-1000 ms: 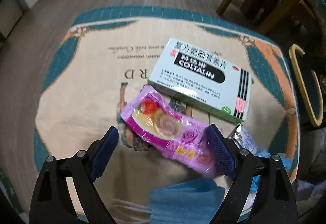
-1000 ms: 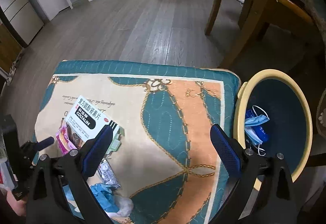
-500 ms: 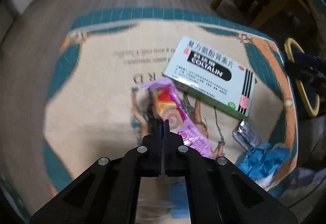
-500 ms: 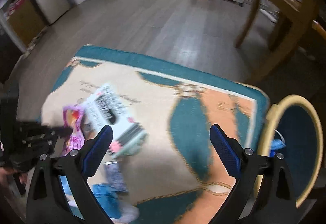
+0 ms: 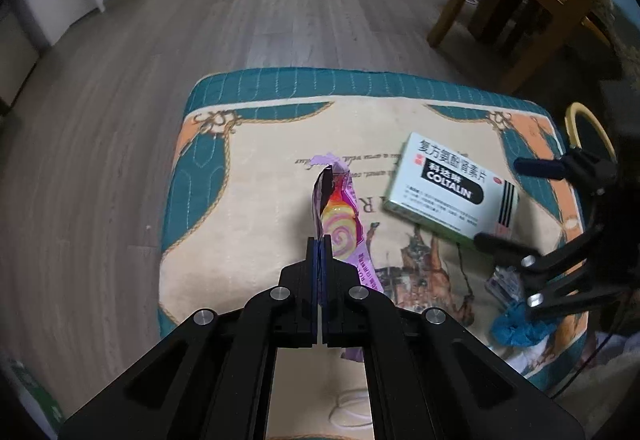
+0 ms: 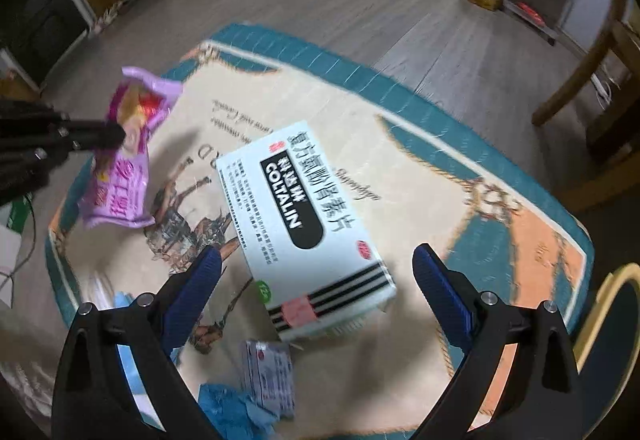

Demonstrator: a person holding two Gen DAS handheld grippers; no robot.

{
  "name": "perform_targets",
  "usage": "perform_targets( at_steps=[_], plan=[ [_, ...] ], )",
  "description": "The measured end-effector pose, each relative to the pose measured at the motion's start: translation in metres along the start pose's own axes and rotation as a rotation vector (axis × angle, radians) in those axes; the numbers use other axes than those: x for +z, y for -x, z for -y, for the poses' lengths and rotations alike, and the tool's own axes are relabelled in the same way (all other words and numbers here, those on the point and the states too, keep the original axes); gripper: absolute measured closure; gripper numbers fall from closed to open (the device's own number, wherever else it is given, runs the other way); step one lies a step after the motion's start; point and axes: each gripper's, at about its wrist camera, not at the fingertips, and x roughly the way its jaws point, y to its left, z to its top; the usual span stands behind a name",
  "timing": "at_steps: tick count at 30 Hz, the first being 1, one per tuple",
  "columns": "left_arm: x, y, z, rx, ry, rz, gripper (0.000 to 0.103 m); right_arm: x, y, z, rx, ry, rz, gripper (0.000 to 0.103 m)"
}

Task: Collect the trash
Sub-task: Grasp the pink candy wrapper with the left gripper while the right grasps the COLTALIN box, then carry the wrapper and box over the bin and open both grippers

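Pink snack wrapper [image 5: 340, 212] pinched in left gripper [image 5: 320, 240], lifted clear of patterned cushion [image 5: 248, 200]. Right gripper [image 6: 316, 276] hovers, jaws spread wide, straddling white Coltalin box [image 6: 304, 220] on cushion.

Your left gripper [image 5: 320, 240] points steeply down, its jaws clamped together on the pink wrapper [image 5: 342, 218], which hangs clear above the cushion [image 5: 248, 176]. Your right gripper [image 6: 316, 276] also tilts downward, jaws spread wide, poised over the cushion's near right part.
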Motion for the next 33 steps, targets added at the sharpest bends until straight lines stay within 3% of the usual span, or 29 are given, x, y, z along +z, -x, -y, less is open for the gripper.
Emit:
perform_targets(
  at_steps=[8,11,15,21,33],
  plan=[
    [0.003,-0.003,0.000,-0.017,-0.001,-0.006,0.101,0.008,-0.025,-0.014,-0.047,0.061,-0.019,0.009],
    [0.004,-0.003,0.002,-0.022,0.000,-0.005,0.101,0.007,-0.029,-0.018,-0.039,0.078,-0.024,0.022],
    [0.004,-0.002,0.003,-0.024,-0.005,-0.004,0.101,0.009,-0.021,-0.017,-0.041,0.081,-0.005,0.025],
    [0.012,0.013,0.012,-0.045,-0.011,0.040,0.101,0.002,0.027,0.003,-0.070,0.019,0.052,0.027],
    [0.031,0.060,0.073,-0.138,-0.116,0.172,0.101,-0.054,0.170,0.056,-0.179,-0.201,0.180,0.027]
  ],
)
